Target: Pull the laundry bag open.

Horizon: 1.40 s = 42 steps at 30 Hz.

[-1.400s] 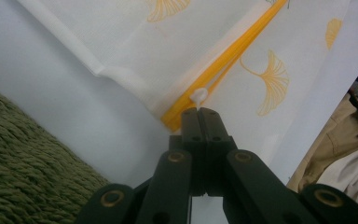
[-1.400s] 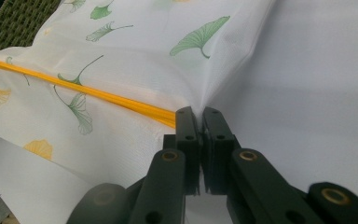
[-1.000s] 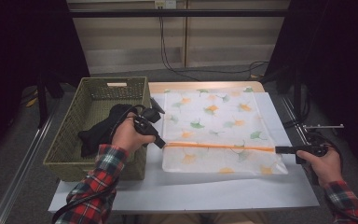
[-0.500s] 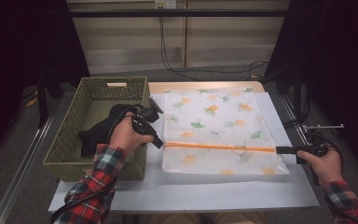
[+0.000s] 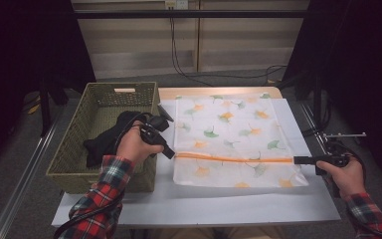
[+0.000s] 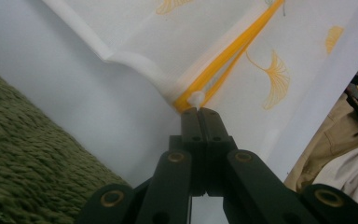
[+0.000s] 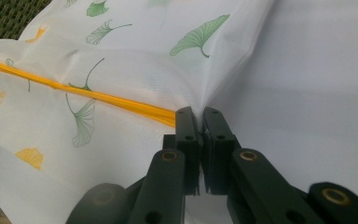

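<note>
The bag (image 5: pixel 231 142) lies flat on the white sheet (image 5: pixel 204 204) that covers the table, right of the basket (image 5: pixel 104 134), and both grippers have it by the ends of its orange zip (image 5: pixel 234 159). The left gripper (image 5: pixel 168 152) is clamped tight at the zip's left end; in the left gripper view its jaws meet on a small white tab (image 6: pixel 196 99) just where the orange band (image 6: pixel 228 53) begins. That looks like the zip pull, pinched so it can be drawn along the track. The right gripper (image 5: pixel 298 160) is closed on the bag's right edge, and in its own view the fabric (image 7: pixel 168 70) puckers into the jaws beside the zip's end (image 7: pixel 161 113). I read that as an anchor: holding this end taut keeps the zip straight and stops the thin bag sliding when the pull is drawn. A dark cloth (image 5: pixel 110 139) sits in the basket, close to the left hand (image 5: pixel 134 144), likely meant for the bag. The right hand (image 5: pixel 345 174) sits off the table's right edge, keeping the line level.
</note>
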Available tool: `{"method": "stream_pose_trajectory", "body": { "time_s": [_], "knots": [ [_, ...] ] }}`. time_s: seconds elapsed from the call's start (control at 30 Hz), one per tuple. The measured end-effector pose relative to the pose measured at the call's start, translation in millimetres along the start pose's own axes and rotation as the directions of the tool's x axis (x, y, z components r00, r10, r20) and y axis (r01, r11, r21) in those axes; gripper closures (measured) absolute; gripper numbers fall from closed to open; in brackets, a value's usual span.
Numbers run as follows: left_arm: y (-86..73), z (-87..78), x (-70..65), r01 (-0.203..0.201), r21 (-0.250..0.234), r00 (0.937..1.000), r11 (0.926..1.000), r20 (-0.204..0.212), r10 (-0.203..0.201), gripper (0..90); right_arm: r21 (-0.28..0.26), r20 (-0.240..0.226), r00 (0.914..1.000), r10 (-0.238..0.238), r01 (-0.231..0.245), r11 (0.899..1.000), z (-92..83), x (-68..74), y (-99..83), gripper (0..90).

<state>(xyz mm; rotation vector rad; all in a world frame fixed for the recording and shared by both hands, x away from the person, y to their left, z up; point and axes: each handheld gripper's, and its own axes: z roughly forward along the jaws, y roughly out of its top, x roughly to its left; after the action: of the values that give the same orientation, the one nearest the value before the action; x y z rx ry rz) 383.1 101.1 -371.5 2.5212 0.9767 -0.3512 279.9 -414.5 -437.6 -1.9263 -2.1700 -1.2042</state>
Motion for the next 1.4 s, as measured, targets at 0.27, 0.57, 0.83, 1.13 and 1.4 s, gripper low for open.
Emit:
{"method": "stream_pose_trajectory", "body": {
  "time_s": [0.27, 0.57, 0.83, 1.13, 1.4],
  "knots": [
    [4.5, 7.1, -8.6, -0.021, 0.003, 0.9995, 0.9998, 0.023, 0.021, 90.0, 0.009, 0.013, 0.9998, -0.016, 0.016, 1.000, 2.1, 2.3, 0.2, 86.7],
    [5.0, 13.8, -9.2, -0.027, 0.012, 0.9992, 0.9996, 0.029, 0.026, 90.0, 0.012, 0.014, 0.9994, -0.031, 0.031, 0.999, 2.5, 2.6, -0.5, 85.9],
    [4.9, 18.1, -9.2, -0.031, 0.015, 0.9992, 0.9994, 0.025, 0.031, 89.9, 0.023, 0.034, 0.9973, -0.066, 0.065, 0.998, 4.2, 4.2, -1.8, 81.7],
    [4.6, 23.1, -10.6, -0.034, 0.030, 0.9994, 0.9990, -0.004, 0.034, 89.5, 0.018, 0.055, 0.9903, -0.127, 0.126, 0.992, 5.5, 10.7, -0.6, 66.7],
    [5.5, 25.2, -12.4, -0.033, 0.039, 0.9995, 0.9987, -0.002, 0.033, 89.1, 0.005, 0.052, 0.9840, -0.171, 0.171, 0.985, 7.6, 15.3, 0.9, 51.2]
  ]
}}
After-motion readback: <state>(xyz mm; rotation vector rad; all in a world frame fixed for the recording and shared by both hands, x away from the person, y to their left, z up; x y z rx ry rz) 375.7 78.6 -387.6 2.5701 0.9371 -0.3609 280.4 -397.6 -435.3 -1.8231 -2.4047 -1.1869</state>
